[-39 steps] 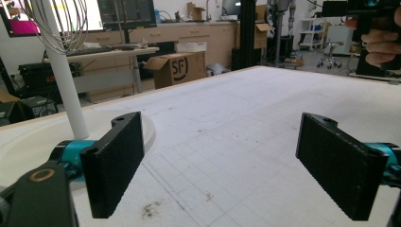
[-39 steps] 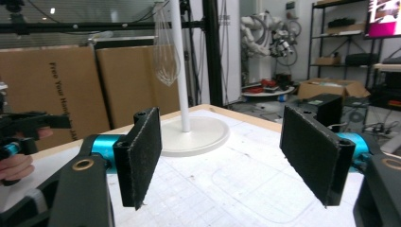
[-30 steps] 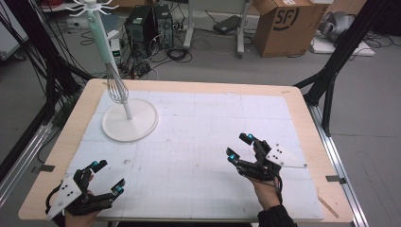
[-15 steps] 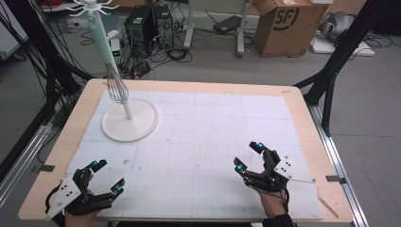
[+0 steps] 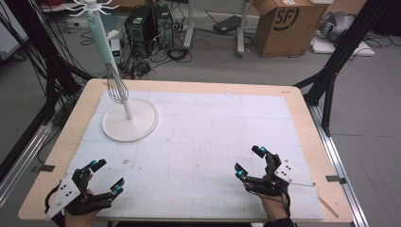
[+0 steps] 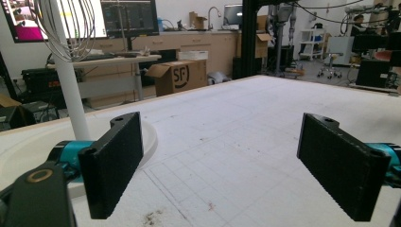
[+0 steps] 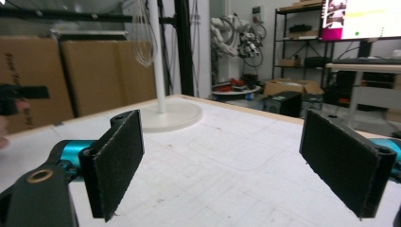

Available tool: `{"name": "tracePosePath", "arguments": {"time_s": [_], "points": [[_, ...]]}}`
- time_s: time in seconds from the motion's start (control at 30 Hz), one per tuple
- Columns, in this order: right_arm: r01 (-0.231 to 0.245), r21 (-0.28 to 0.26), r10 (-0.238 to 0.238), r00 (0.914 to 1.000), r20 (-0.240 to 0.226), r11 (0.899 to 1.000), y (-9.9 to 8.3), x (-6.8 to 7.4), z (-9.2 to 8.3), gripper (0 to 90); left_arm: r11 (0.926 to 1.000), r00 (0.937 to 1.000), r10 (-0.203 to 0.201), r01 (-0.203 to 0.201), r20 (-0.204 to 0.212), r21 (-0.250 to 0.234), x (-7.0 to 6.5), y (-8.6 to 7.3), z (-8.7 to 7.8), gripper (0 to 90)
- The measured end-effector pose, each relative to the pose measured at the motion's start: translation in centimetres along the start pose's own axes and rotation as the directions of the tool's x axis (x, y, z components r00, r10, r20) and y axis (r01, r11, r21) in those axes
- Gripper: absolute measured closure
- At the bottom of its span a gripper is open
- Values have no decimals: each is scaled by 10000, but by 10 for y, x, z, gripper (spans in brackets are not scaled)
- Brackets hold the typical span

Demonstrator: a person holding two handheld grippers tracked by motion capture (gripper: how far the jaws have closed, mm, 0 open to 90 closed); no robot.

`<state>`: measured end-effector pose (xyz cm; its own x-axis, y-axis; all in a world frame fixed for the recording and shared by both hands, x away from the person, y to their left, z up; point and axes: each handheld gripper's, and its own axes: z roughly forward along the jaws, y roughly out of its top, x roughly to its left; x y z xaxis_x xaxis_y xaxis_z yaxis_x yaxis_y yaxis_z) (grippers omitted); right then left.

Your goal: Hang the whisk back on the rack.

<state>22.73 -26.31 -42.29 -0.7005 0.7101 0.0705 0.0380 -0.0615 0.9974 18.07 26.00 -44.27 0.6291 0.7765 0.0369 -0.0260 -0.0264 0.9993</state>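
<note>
In the high view, a wooden table (image 5: 302, 101) covered by a white gridded mat (image 5: 203, 137) takes up the middle of the frame. At the lower left, the left gripper (image 5: 108, 175) lies low over the mat's near corner, held in a hand (image 5: 78, 218) at the bottom edge, its jaws spread wide with nothing between them. At the lower right, the right gripper (image 5: 248, 161) sits just above the mat, its jaws likewise wide apart and empty, pointing toward the upper left of the frame. In the upper left of the mat stands a white rack (image 5: 130, 120) with a round flat base and a tall pole, pale green higher up, topped with hooks. A wire whisk (image 5: 117, 87) hangs beside the pole, its loops just above the base. In the left gripper view, the pole and whisk (image 6: 71, 28) rise at the upper left, well beyond the two black pads (image 6: 113, 163). In the right gripper view, the rack (image 7: 163, 111) stands in the upper left centre, far past the open pads (image 7: 116, 158). A cardboard box (image 5: 286, 23) sits on the floor at the upper right of the high view.
</note>
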Motion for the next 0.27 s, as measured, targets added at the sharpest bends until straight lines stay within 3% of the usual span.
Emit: {"name": "tracePosePath", "arguments": {"time_s": [0.27], "points": [[-2,-30,3,10000,92,10000,2,3,1,116,10000,10000,20,-20,-3,7,0,0,0,158]]}}
